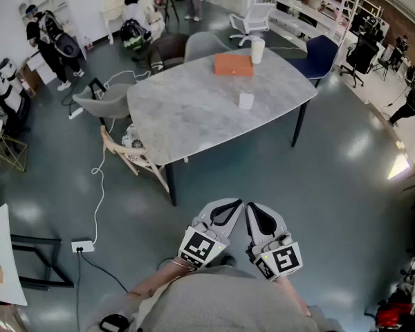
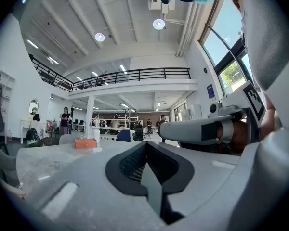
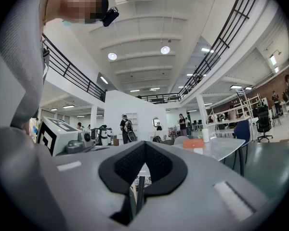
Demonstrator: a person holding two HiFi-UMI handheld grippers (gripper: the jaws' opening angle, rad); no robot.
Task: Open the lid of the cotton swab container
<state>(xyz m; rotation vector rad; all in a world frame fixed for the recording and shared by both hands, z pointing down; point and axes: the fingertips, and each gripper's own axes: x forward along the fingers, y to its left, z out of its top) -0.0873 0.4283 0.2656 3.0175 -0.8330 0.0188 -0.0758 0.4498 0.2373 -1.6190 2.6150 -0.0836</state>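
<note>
Floor (image 1: 346, 178) btw person (image 1: 221, 303) and grey table (image 1: 187, 116) lies open; chairs (image 1: 111, 102) crowd table's left and far edges. Left gripper (image 1: 232, 206) and right gripper (image 1: 252, 209), jaws pressed together, empty, are near the body. Cotton swab container (image 1: 246, 100): small, white, blocky, on table's right part, well apart from both.

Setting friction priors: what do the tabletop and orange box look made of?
Tabletop: grey stone or stone-look laminate, matte, going by the mottled veining. Orange box: smooth, evenly coloured faces; plastic or leatherette perhaps, too distant to tell.
</note>
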